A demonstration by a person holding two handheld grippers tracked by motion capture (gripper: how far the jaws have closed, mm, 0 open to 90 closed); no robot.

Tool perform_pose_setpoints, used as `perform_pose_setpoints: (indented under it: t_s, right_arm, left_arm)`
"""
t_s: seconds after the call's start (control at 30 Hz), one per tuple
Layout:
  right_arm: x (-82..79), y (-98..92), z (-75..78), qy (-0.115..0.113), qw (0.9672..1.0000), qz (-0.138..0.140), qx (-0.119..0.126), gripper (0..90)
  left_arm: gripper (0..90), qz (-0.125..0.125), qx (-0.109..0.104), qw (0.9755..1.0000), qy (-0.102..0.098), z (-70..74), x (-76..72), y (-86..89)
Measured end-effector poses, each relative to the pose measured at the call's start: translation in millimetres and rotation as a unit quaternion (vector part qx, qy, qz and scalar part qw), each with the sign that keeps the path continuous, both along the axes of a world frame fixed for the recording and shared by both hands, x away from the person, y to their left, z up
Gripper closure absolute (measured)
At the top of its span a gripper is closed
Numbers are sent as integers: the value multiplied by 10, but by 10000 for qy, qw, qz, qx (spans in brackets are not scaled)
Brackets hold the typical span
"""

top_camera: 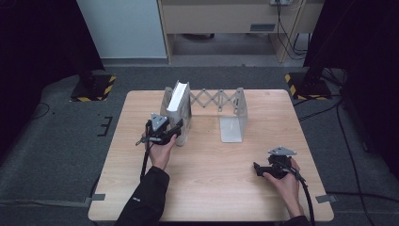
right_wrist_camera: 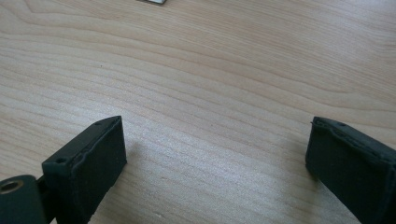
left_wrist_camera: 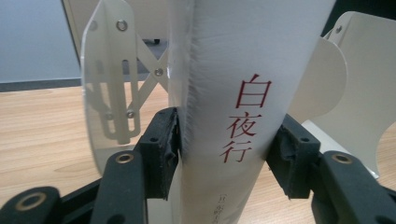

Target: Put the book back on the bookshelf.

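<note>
High view: white book (top_camera: pixel 179 109) standing upright on the table (top_camera: pixel 211 188), against the left end plate of an extendable bookend rack (top_camera: pixel 233 110). Long axis vertical, spine facing the person. Left gripper (top_camera: pixel 175 132) directly in front of the spine, at its lower part, touching. Right gripper (top_camera: pixel 258 169) well apart near the table's front right (the left hand is plainly the nearer one).

Left gripper view: both pads (left_wrist_camera: pixel 163 149) pressed on the book (left_wrist_camera: pixel 243 93), one on each cover, the spine with red characters between them; clamped on the book. Left rack plate (left_wrist_camera: pixel 109 79) just beside it, the other plate behind at right.

Right gripper view: jaws spread wide over bare wood, nothing between them; pads (right_wrist_camera: pixel 98 163) clear of the table surface or resting on it, cannot tell.
</note>
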State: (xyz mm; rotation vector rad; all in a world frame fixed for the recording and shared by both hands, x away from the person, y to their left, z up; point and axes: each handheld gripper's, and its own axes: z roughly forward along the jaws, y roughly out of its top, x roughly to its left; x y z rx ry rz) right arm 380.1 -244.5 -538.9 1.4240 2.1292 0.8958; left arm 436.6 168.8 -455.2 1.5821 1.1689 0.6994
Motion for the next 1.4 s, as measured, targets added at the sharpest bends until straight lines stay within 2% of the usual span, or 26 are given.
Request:
perform_pose_setpoints:
  t_s: [0.1,0.3,0.47,0.77,1.03,1.13,1.3,1.4]
  right_arm:
    - [-2,2,0,4,10000,-4,5,55]
    - [-2,2,0,4,10000,-5,4,55]
    - [-1,2,0,1,10000,-16,3,54]
    - [-1,2,0,-2,10000,-12,-2,56]
    - [-2,1,1,2,10000,4,-6,57]
    - [-2,1,0,-6,10000,2,-7,56]
    - [-2,1,1,2,10000,4,-4,56]
    - [-2,1,0,-5,10000,3,-6,56]
  left_arm:
    - [448,-73,-66,9999,-96,-43,-4,6]
    - [446,-224,-49,9996,138,-139,-43,14]
    - [441,-265,-79,9995,165,-145,-27,-46]
    - [420,-173,-135,9995,223,-142,74,-120]
    - [401,-205,-190,9993,247,-152,157,-152]
    - [397,-216,-175,9994,225,-158,151,-156]
    - [376,-349,-419,9981,285,-177,95,-103]
    - [347,-444,-369,9978,327,-170,23,-63]
